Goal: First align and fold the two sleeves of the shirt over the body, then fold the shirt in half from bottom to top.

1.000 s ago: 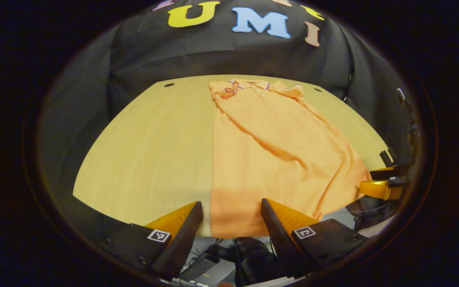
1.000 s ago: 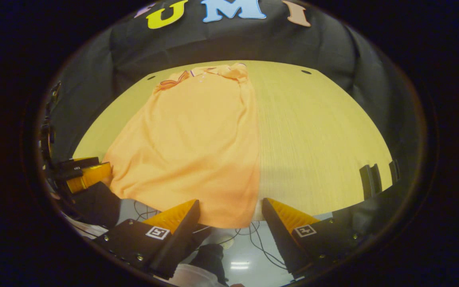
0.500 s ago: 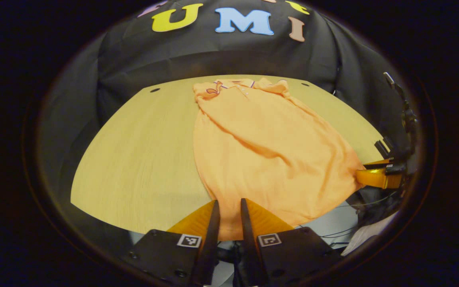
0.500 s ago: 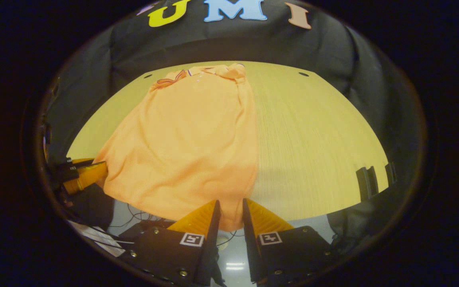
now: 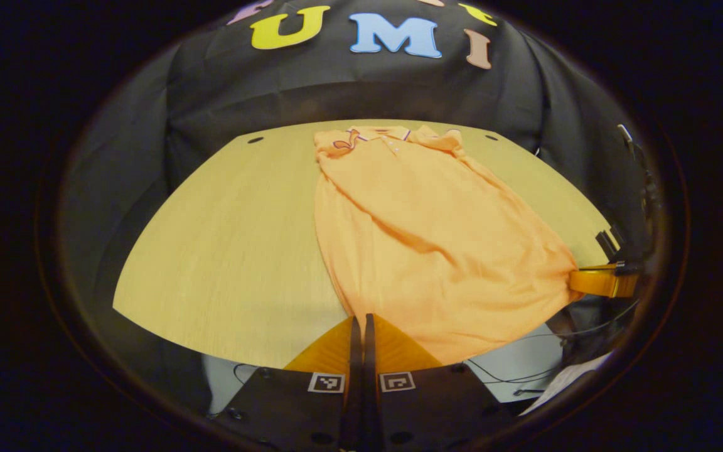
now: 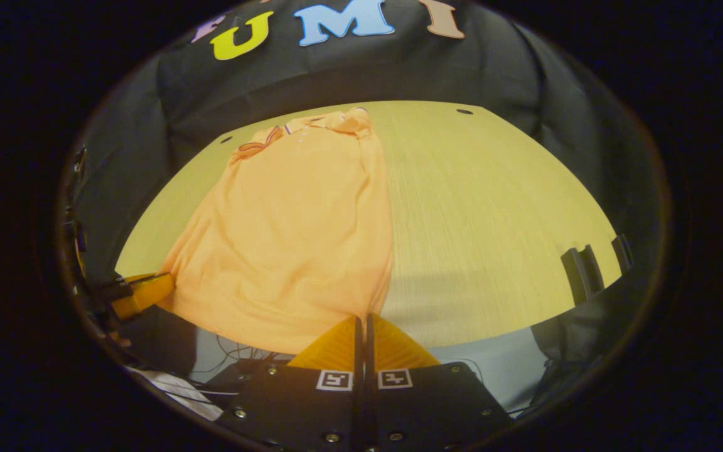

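Wooden table (image 5: 223,251), orange shirt (image 5: 424,232) lying on it

Both grippers (image 5: 359,321) (image 6: 362,320) closed on shirt (image 5: 424,238) hem.

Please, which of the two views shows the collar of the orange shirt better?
The left gripper view: the collar faces the camera, with its trim and placket buttons visible. In the right gripper view the collar sits off to the left, seen at a slant and smaller, and the buttons are hard to tell.
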`<state>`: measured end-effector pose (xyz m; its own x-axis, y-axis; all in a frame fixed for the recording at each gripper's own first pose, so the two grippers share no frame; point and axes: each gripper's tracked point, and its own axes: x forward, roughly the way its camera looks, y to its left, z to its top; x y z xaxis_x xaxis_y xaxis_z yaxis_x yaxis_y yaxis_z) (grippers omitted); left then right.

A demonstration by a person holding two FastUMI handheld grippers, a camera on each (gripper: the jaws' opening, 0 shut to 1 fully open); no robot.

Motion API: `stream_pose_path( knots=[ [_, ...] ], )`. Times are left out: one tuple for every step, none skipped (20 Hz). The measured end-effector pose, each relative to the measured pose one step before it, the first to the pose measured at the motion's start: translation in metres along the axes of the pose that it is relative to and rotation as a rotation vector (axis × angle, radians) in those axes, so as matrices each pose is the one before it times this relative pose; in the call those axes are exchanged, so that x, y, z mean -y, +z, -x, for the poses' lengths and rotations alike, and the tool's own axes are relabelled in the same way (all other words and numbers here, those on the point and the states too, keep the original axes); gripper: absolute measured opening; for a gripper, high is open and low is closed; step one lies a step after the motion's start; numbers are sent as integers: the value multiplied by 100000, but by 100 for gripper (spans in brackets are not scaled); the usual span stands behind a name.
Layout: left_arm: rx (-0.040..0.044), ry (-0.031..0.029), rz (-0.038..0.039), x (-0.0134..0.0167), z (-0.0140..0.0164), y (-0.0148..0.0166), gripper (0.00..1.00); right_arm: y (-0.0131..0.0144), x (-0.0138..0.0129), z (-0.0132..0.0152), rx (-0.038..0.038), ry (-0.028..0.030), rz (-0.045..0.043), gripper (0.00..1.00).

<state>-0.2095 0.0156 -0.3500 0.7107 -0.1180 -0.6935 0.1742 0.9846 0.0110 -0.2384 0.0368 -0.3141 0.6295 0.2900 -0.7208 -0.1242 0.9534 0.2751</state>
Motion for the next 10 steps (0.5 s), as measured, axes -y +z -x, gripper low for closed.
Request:
stream_pose_path(
  knots=[
    [510,-235,1365,98,298,312,7,671,-45,372,1667,938,184,0],
    [595,-249,1990,192,199,466,6,652,-94,312,1618,934,590,0],
    [400,17,2380,80,147,509,7,907,-121,307,1880,521,514,0],
    [649,-73,2280,80,115,515,6,911,-207,288,2052,1276,25,0],
    [1119,614,1744,-7,193,753,6,1034,-192,221,1735,953,-99,0],
    [1380,190,959,-19,60,849,7,864,-24,16,1677,629,264,0],
    [1607,49,6,82,112,971,6,1041,1,-2,1483,419,664,0],
    [1812,207,-463,-66,-38,1052,7,815,-12,-88,975,323,769,0],
    [1938,80,-674,20,-11,1215,6,1011,-26,-94,1203,276,565,0],
    [1716,41,-609,-49,-55,1152,6,890,77,-228,1065,44,776,0]
  ],
)
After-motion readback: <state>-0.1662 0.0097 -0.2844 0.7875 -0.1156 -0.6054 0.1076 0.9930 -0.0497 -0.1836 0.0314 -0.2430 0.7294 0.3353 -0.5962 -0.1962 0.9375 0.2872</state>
